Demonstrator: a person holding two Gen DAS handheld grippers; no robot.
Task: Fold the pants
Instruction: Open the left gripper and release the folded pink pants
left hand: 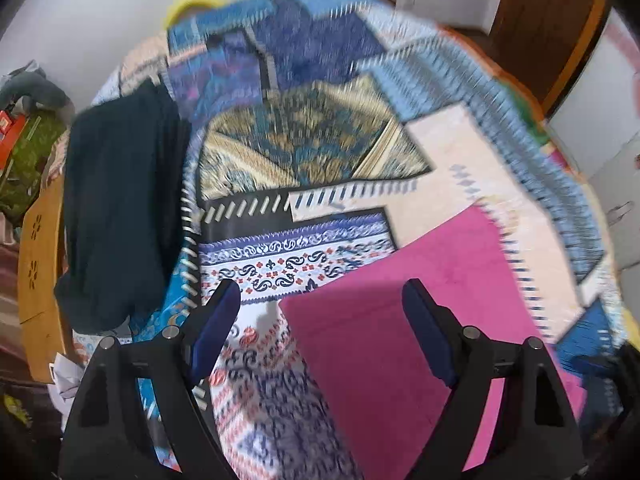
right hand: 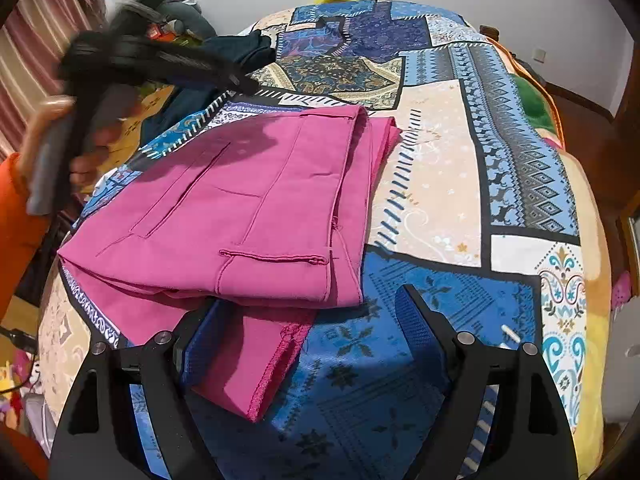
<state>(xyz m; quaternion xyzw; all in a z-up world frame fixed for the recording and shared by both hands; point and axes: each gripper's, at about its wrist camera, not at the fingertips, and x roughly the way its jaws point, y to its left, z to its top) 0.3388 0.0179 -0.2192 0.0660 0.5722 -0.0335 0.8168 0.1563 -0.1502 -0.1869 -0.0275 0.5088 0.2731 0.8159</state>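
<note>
Pants (right hand: 240, 216), folded, lie beneath the open right hand-held gripper (right hand: 308, 312).

The left gripper (left hand: 320, 316) points steeply downward, its jaws spread wide with nothing pinched between the blue pads (left hand: 216, 332). In the right wrist view it shows blurred at upper left, gripped by a hand (right hand: 86, 136) with an orange sleeve (right hand: 16, 220) behind. The right gripper (right hand: 308, 332) also tilts down, jaws wide apart, pads clamping nothing
</note>
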